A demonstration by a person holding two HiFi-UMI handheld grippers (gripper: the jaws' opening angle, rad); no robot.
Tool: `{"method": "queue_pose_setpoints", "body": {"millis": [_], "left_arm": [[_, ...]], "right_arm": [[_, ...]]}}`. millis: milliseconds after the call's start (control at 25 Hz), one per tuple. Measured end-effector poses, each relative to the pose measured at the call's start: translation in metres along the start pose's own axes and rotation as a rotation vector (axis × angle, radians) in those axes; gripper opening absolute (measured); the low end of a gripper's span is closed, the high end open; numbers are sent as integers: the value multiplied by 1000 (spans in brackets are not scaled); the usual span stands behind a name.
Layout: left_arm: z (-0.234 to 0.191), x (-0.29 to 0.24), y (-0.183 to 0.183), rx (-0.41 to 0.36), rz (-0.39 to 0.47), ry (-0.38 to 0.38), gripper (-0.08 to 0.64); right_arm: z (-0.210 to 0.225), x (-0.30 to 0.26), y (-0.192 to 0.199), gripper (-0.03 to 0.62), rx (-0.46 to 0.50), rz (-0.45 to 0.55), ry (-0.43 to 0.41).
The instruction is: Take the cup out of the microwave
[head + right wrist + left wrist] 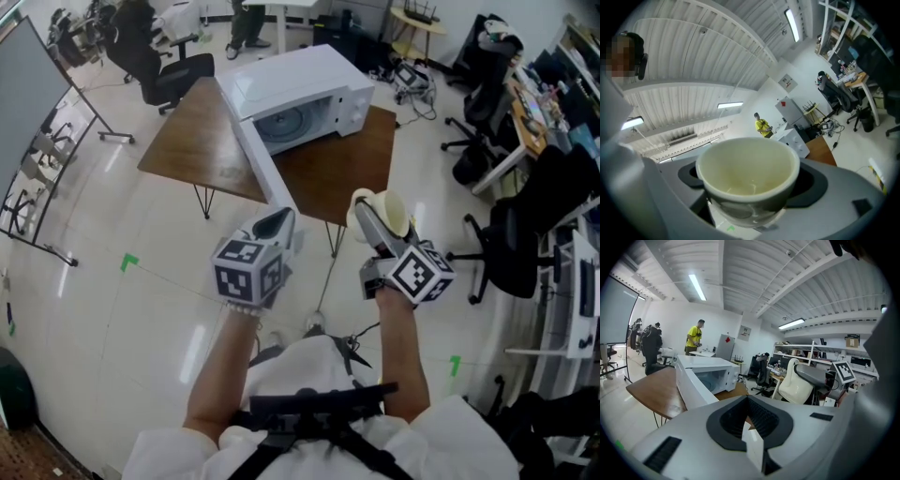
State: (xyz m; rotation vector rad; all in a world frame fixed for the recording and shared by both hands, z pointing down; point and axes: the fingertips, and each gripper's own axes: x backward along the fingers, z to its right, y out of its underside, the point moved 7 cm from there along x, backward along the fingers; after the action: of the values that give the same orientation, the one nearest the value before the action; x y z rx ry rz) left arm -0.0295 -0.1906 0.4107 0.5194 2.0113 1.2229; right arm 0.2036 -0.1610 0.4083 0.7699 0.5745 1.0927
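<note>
**Cup clear of the microwave, clamped in the right gripper**

The right gripper (367,208), right of centre in the head view, has its jaws closed on a cream-coloured cup (386,214). The cup is held off the table, at the near edge of the wooden table (197,141). In the right gripper view the cup (747,176) fills the middle of the frame with its mouth towards the camera. It looks empty, and the jaws press on its lower body from both sides.

The left gripper (274,225), just left of centre, has its jaws brought together with nothing between them. The left gripper view shows the dark pads (761,420) meeting.

The white microwave (300,89) stands on the table in the upper middle of the head view. Its door (262,164) is swung wide open towards the person, and the glass turntable (281,122) inside is bare. The cup is well apart from the oven cavity.

A person in a yellow shirt (693,337) stands at the far wall, at upper left of the left gripper view.
</note>
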Motion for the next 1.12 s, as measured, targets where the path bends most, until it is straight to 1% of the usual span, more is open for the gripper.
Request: {"method": "queue_pose_setpoints", "body": {"millis": [120,360,520,680,800,1000,1120], "left_arm": [[1,6,5,5,-8,27,-11],[0,15,12,9,-6,72,-11],[1,19,13,17,-4,110,-11],[1,21,12,22,0,137,-11],[1,24,10,22,7,142,-11],[-1,27,4,4,20,133,-11],[2,31,0,-4,30,129,-11]], "right_arm": [[-12,13,5,502,-54,22,-5],[-40,32,11,503,-151,113,-61],[-51,40,17,503,-133,108,-36],[-60,44,14,503,-177,158,-80],[-64,45,10,502,-172,161,-69],[-66,37,12,502,-132,136,-50],[-66,33,15,502,-148,127,-56]]}}
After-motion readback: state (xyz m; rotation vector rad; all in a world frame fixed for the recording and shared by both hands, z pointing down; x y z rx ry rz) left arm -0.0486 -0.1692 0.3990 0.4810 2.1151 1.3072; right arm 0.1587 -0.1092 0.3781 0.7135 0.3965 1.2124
